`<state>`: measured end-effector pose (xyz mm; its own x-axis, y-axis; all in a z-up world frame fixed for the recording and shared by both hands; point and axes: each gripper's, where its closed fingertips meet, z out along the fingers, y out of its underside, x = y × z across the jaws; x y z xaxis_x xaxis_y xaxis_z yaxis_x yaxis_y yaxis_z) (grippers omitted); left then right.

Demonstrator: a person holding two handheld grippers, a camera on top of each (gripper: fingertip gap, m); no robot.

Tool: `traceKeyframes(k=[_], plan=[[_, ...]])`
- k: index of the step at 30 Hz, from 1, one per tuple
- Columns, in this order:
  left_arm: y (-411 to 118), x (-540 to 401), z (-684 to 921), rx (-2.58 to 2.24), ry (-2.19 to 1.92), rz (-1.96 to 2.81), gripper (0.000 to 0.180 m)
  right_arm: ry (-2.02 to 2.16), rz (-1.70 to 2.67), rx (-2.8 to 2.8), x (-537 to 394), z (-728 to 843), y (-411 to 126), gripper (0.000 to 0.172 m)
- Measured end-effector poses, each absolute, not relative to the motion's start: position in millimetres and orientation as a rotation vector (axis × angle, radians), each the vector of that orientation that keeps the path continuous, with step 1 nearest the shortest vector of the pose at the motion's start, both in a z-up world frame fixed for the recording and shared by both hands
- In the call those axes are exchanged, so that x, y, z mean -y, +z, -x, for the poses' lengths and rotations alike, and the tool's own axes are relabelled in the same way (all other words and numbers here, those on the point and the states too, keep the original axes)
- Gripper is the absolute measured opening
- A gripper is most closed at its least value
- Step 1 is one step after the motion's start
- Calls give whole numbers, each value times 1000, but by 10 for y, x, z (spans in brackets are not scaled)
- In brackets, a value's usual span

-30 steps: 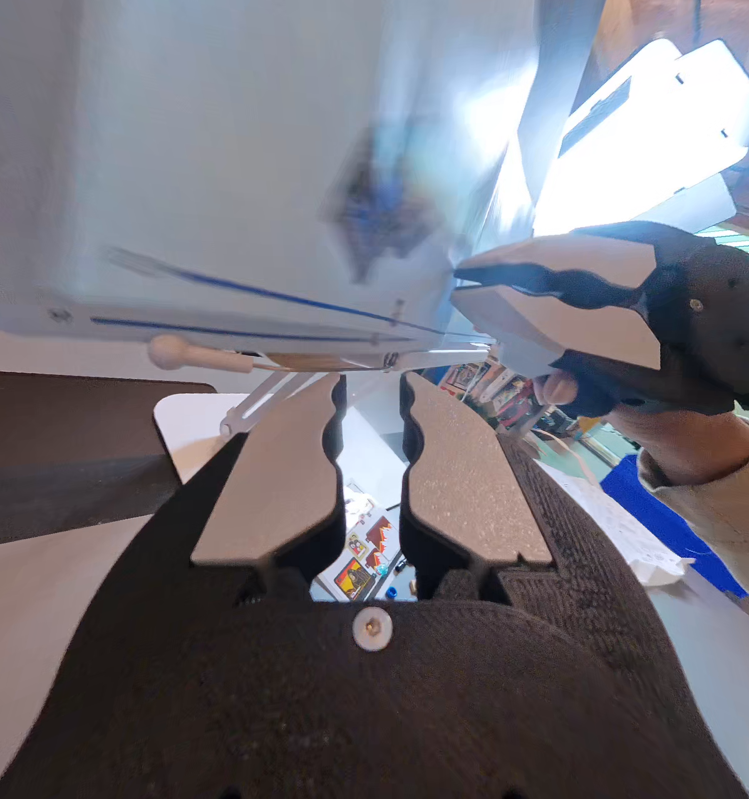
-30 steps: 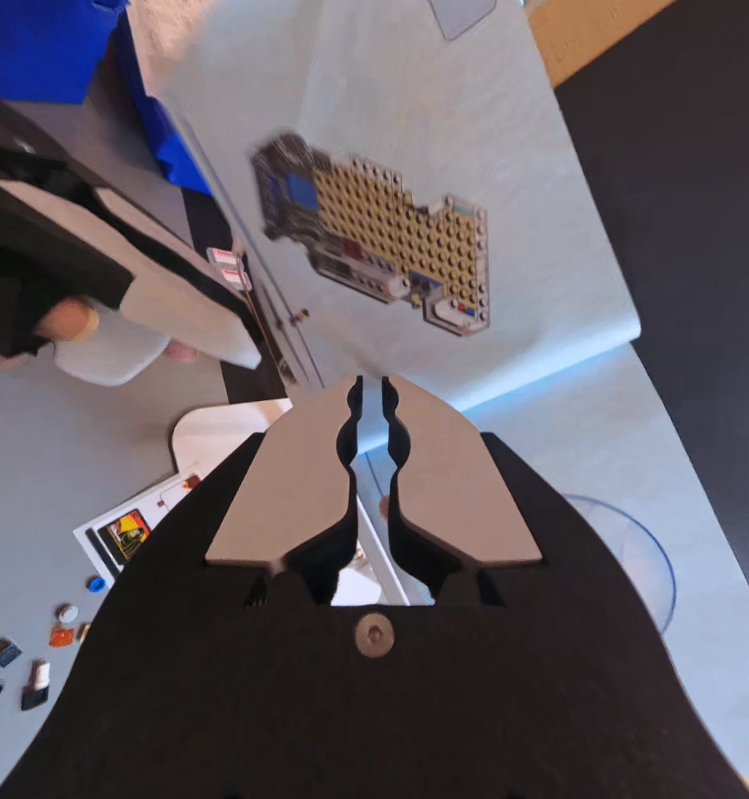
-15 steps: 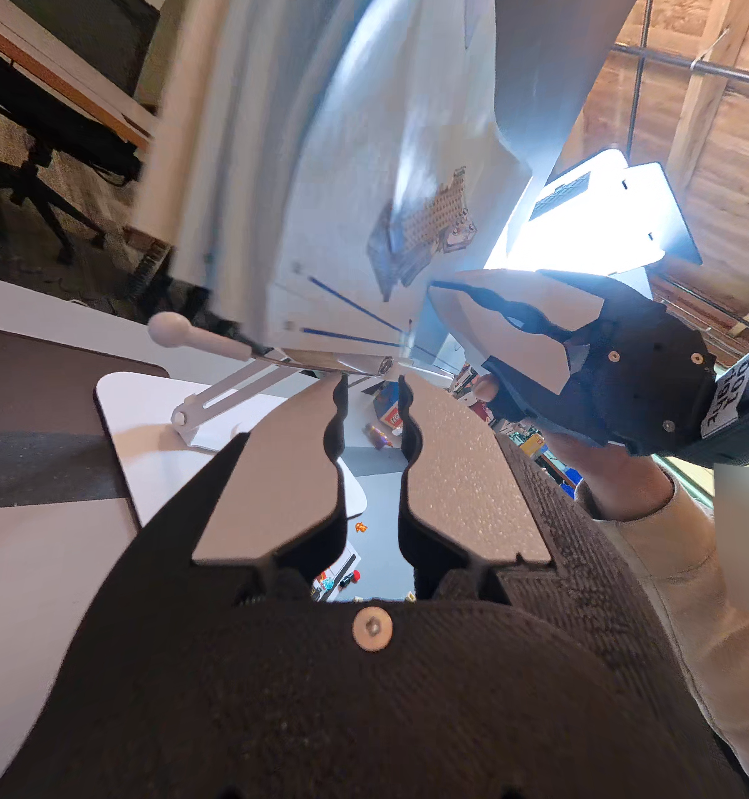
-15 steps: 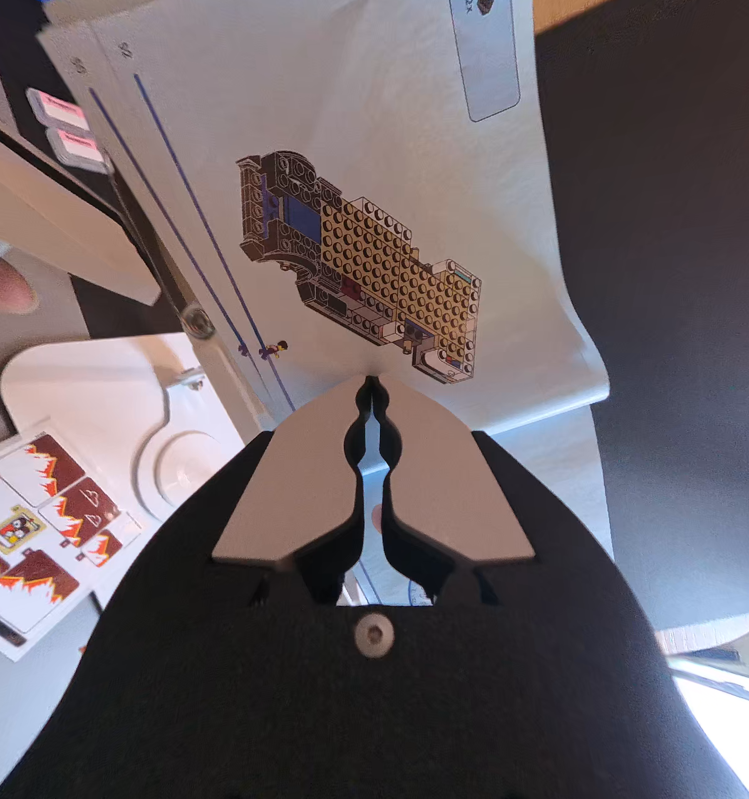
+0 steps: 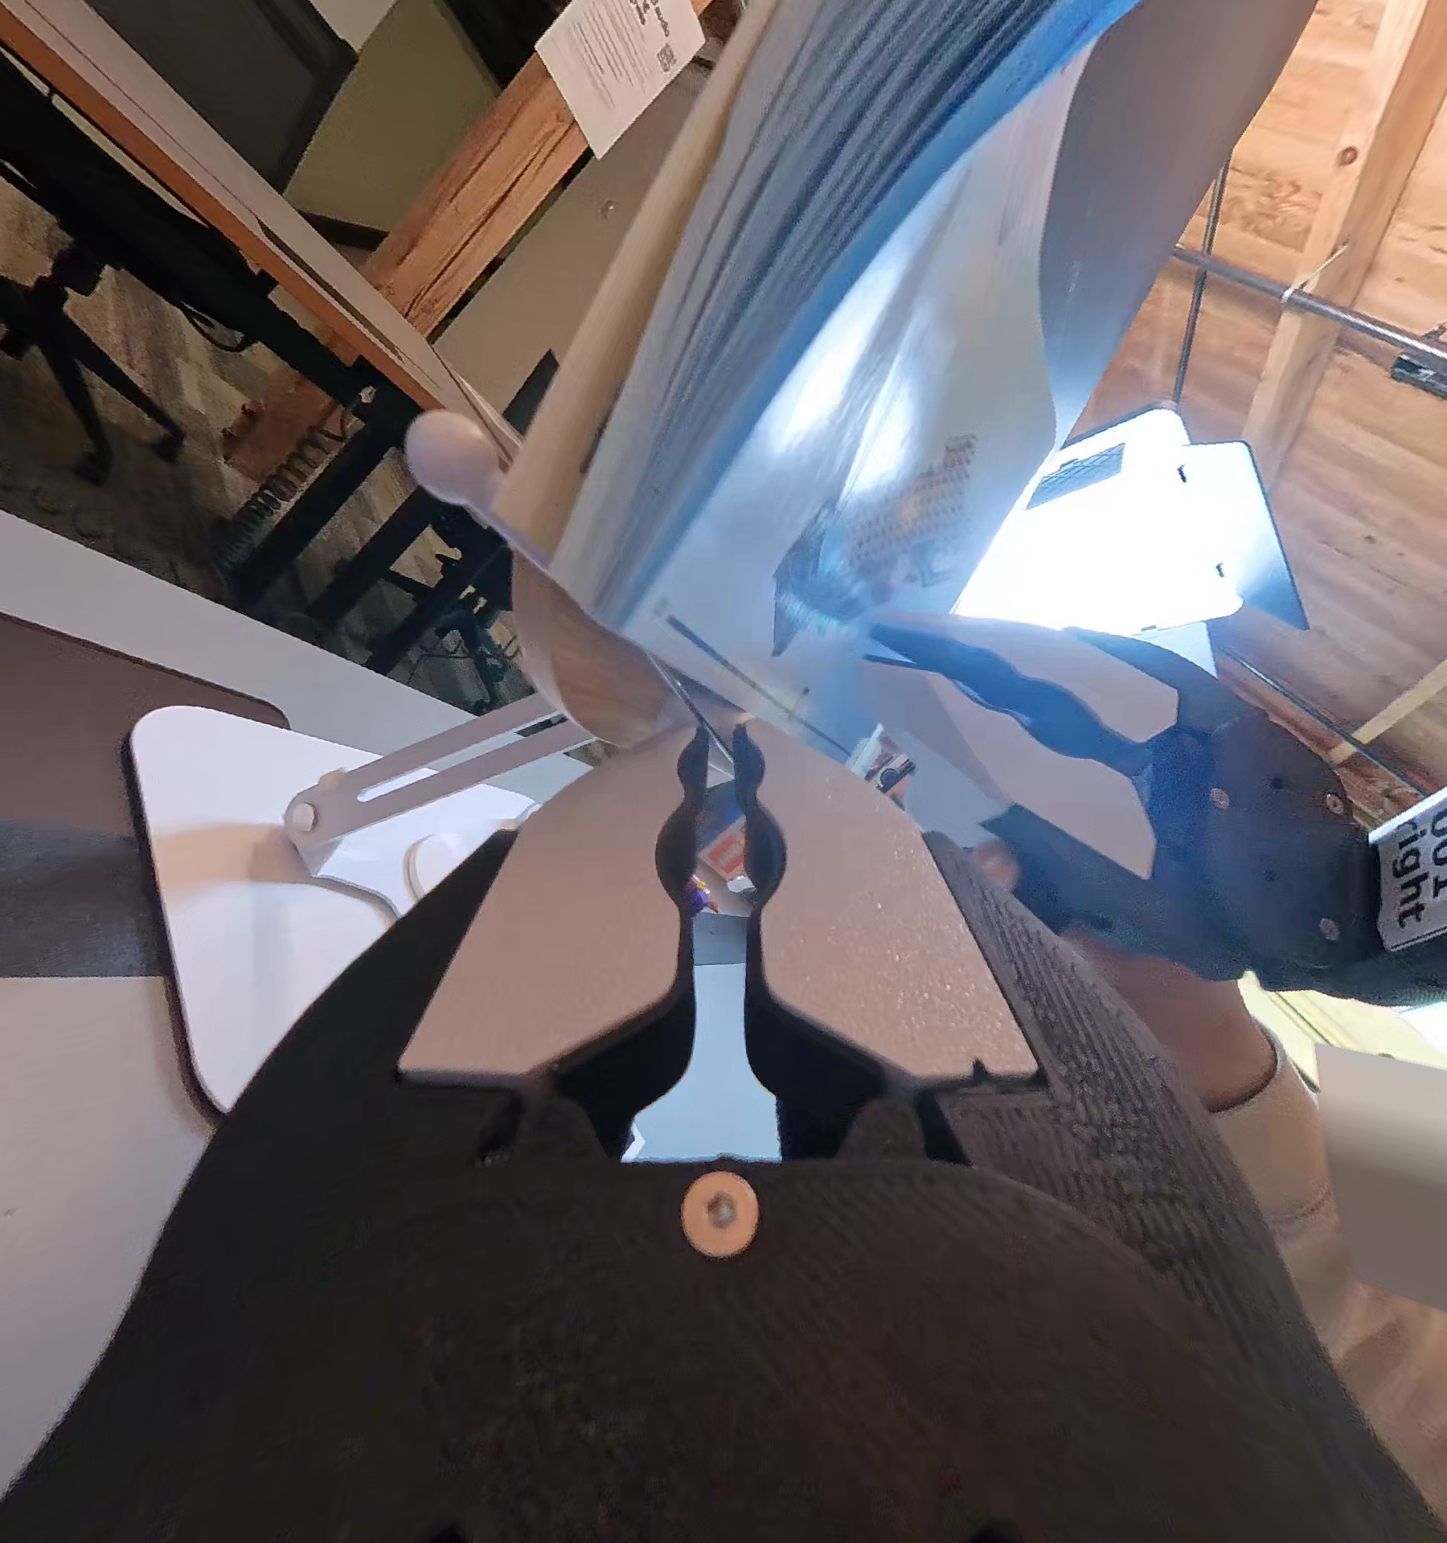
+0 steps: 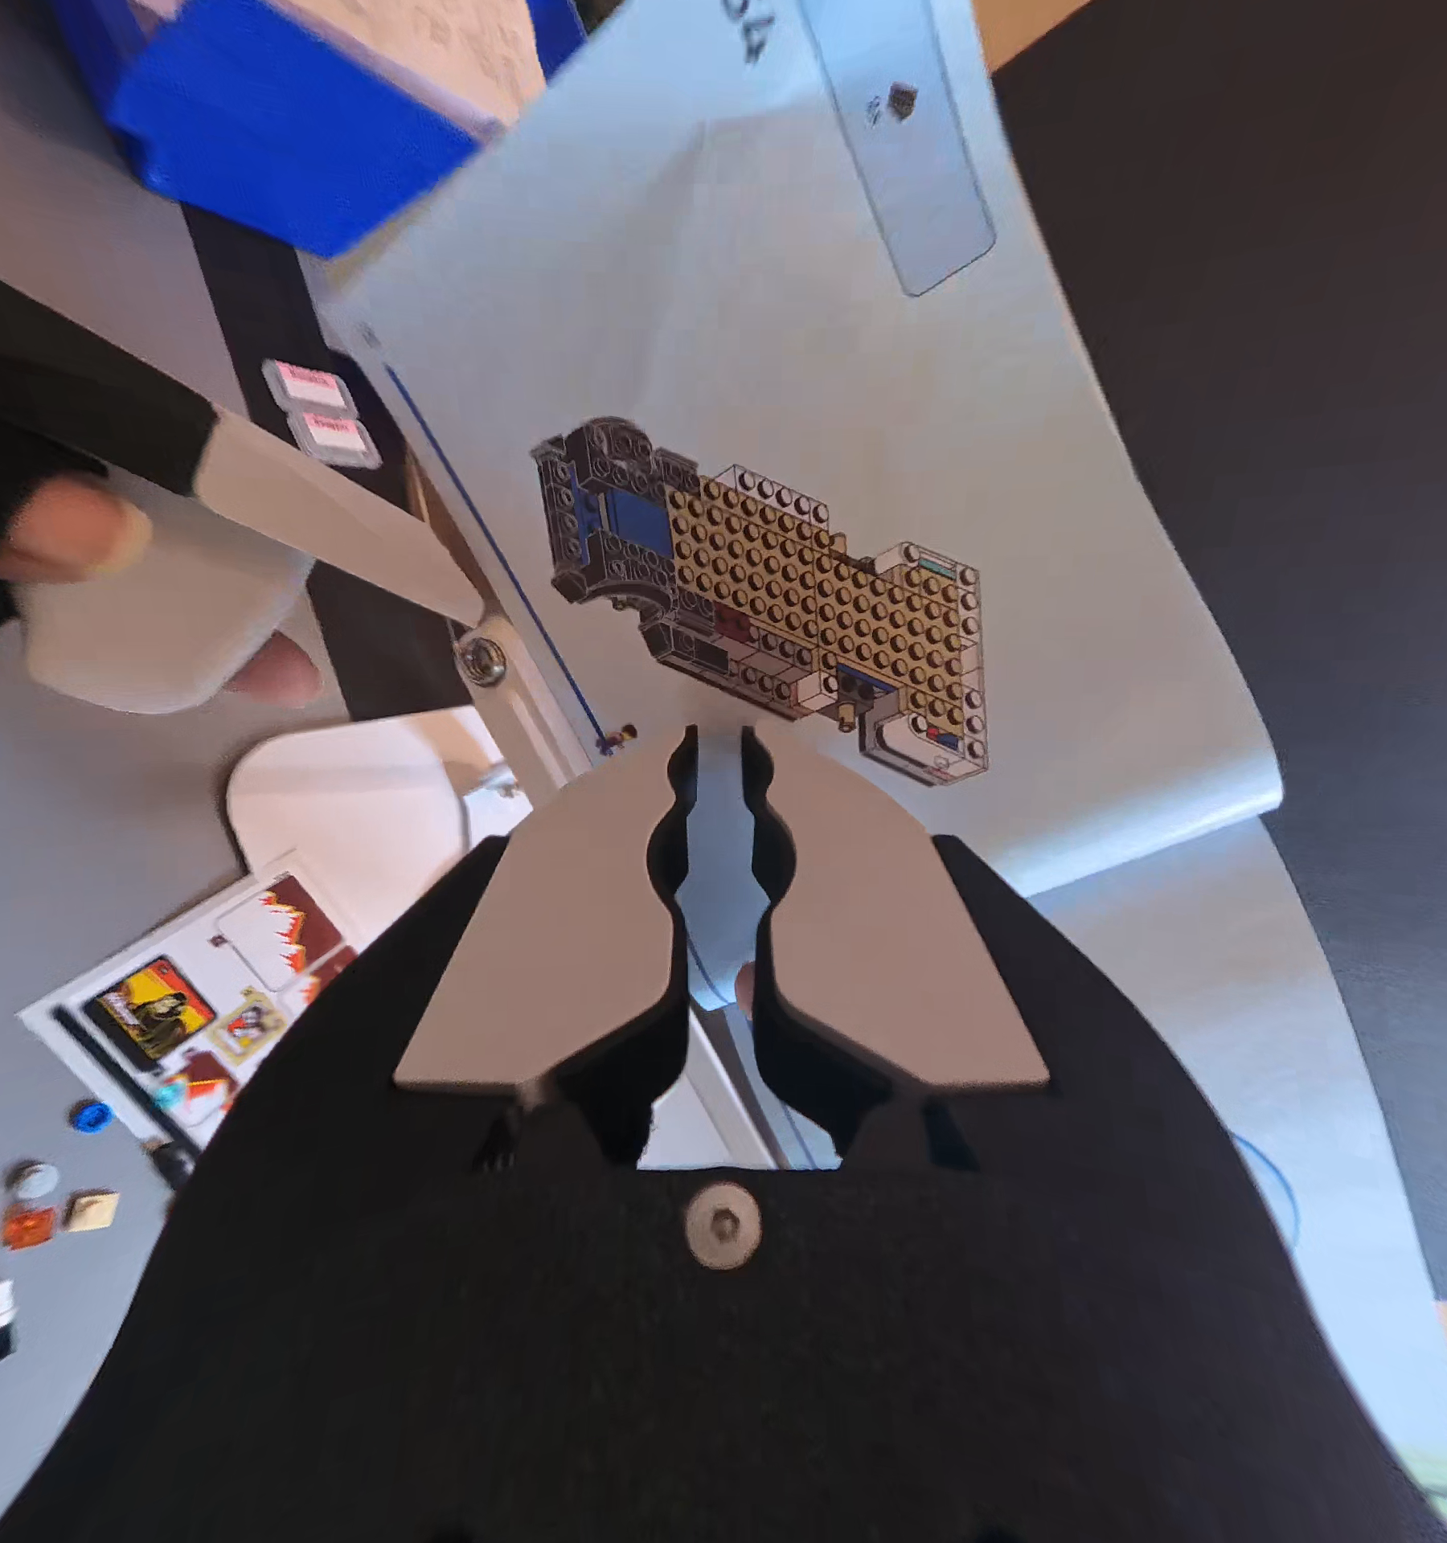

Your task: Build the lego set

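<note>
A brick-building instruction booklet [image 6: 787, 334] stands open on a white book stand [image 5: 227, 877], one page curled up and showing a drawn tan and grey model [image 6: 770, 584]. The stand's thin metal page-holder arm with its white ball end [image 5: 446, 457] runs down between my left gripper's [image 5: 718, 735] fingertips, which have closed to a narrow slit around it. In the right wrist view the left finger [image 6: 328, 518] ends at the arm's rivet [image 6: 482, 660]. My right gripper [image 6: 716, 735] is slightly open in front of the page's lower part and grips nothing. It also shows in the left wrist view [image 5: 879, 651].
A sticker sheet [image 6: 186, 994] and small loose bricks [image 6: 52, 1202] lie on the grey table to the left. A blue box [image 6: 286, 142] stands behind them. A dark mat [image 6: 1288, 417] lies on the right. A bright light panel [image 5: 1121, 534] hangs beyond. The tips of one gripper are about 6 cm away from the tips of the other.
My left gripper closed from wide open onto the page-holder arm. My right gripper, which was pinched shut on the page half a second ago, opened and let it go.
</note>
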<state>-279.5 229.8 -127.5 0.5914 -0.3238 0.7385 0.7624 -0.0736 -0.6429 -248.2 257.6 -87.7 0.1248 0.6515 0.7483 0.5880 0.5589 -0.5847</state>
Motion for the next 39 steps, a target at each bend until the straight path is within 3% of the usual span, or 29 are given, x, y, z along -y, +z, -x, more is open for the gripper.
traceKeyframes(k=[8, 15, 24, 32, 39], plan=[[-1265, -2307, 2797, 409, -951, 1369, 4, 392, 1096, 1294, -2744, 1962, -321, 10], [-1256, -2302, 2796, 411, -943, 1364, 3, 235, 1114, 1369, -2918, 2103, -660, 3], [-1269, -2249, 2761, 527, -980, 1218, 2, -81, 1032, 1461, -2784, 2350, -772, 7], [-1229, -2221, 2649, 474, -687, 1351, 2, -73, 1064, 1466, -2810, 2407, -828, 0], [-1270, -2200, 2639, 638, -1010, 1141, 1, -129, 1039, 1478, -2793, 2406, -831, 0]])
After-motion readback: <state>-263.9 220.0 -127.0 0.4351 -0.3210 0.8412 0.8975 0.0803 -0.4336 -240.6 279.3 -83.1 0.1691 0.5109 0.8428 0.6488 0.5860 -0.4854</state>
